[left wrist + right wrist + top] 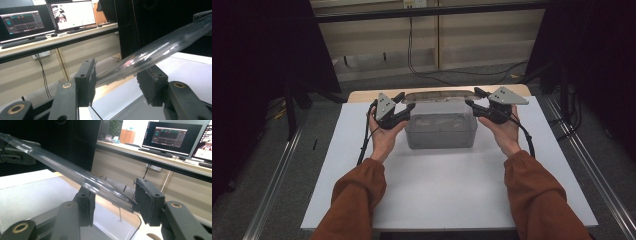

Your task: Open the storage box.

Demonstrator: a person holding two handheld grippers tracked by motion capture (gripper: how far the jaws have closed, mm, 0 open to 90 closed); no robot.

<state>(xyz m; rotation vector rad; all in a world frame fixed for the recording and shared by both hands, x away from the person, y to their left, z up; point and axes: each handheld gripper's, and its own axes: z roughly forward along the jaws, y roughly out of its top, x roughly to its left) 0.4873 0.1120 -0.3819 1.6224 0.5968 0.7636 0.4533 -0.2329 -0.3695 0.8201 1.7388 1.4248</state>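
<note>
Now both tongs (404, 106) (473, 102) around clear lid (439, 95), above box (441, 131).

The box (440, 131) is see-through with a smoky grey tint, and the lid (439, 95) above it is clear plastic catching pale streaks of light, with a faint pink glint in the left gripper view. The left gripper (404, 101) and right gripper (473, 97) are matt black, each topped by a light grey plate and set with brass-coloured rivets. The person's sleeves (357, 200) are rust orange. The table (437, 190) is plain white with a light wooden strip along its far edge. The floor (272, 160) is dark grey.
</note>
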